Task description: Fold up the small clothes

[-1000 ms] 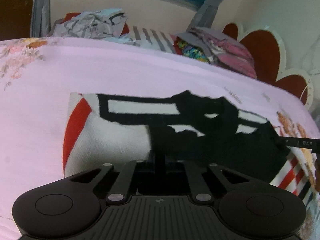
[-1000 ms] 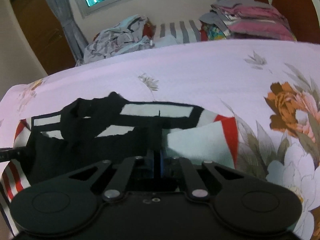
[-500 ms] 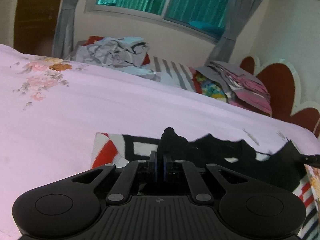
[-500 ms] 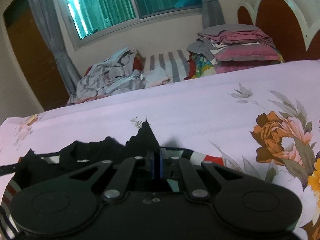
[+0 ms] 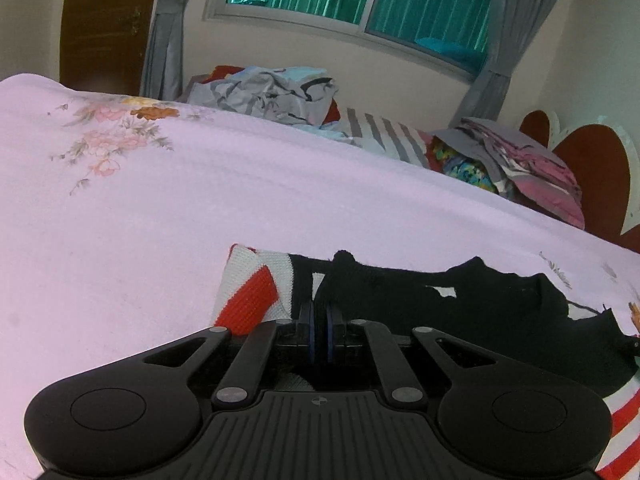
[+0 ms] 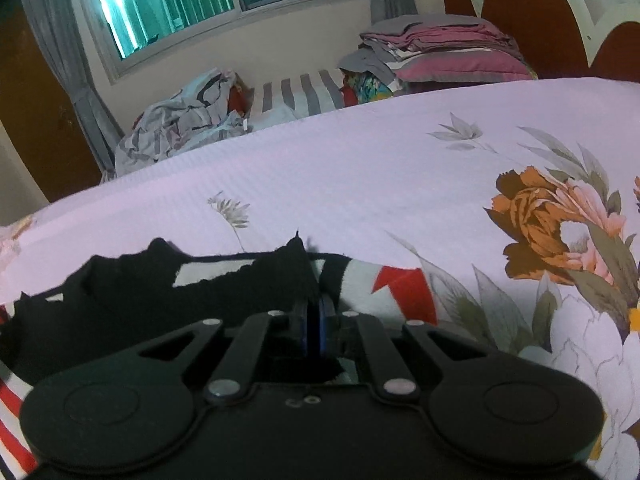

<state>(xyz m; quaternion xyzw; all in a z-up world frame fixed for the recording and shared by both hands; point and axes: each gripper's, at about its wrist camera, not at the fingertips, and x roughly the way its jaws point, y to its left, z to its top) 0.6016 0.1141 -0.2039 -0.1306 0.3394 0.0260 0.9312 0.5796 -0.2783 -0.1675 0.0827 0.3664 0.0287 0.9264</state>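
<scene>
Left wrist view: left gripper (image 5: 320, 322) jaws pinched shut on black edge of knitted garment (image 5: 460, 312), which lay on the pink floral bed (image 5: 160, 240). Right gripper (image 6: 314, 320) likewise clamped on black cloth. Garment looked soft, light, limp; best held at corners or hem, kept taut between both grips.

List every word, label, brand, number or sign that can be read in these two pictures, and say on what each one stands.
No readable text in either view.
Small round crosshair mark on the ribbed black body of the left gripper: a sign, no letters.
Small embossed mark on the black body of the right gripper: too blurred to read.
</scene>
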